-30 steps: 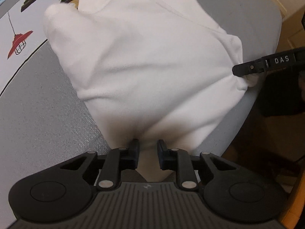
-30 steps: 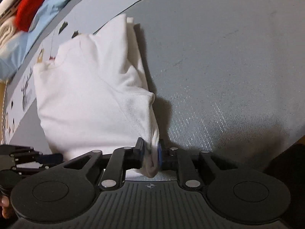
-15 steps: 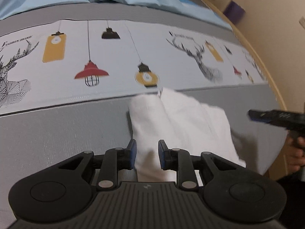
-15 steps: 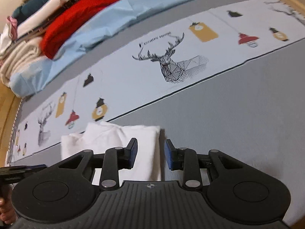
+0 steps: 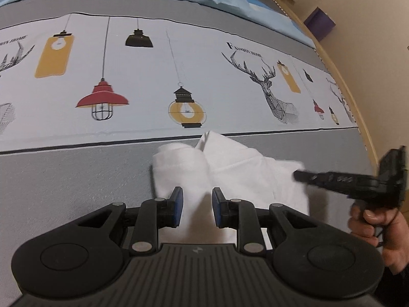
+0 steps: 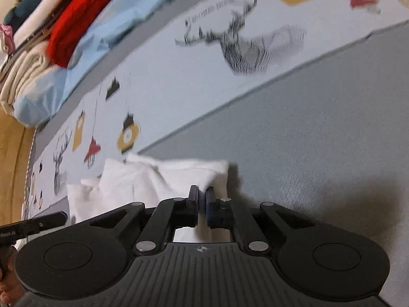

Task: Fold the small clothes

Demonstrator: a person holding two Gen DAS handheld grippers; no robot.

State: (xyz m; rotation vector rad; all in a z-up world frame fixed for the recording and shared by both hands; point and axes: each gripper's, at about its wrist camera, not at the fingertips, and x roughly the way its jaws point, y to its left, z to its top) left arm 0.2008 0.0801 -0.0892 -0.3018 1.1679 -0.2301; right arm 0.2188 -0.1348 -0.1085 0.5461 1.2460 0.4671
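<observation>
A grey woven bedspread [image 5: 64, 179] with a pale band [image 5: 153, 76] printed with lamps and deer covers the bed, edged by a wooden frame [image 5: 358, 117]. The folded white garment [image 5: 230, 168] lies on the grey part, just below the band. The left gripper [image 5: 195, 209] hangs over it, fingers narrowly apart, gripping nothing. The right gripper [image 6: 202, 204] has just closed its fingers, empty. Folded clothes [image 6: 38, 38] are stacked at the far edge

Both wrist views look steeply down, close, sharing the white garment [image 5: 230, 174].
</observation>
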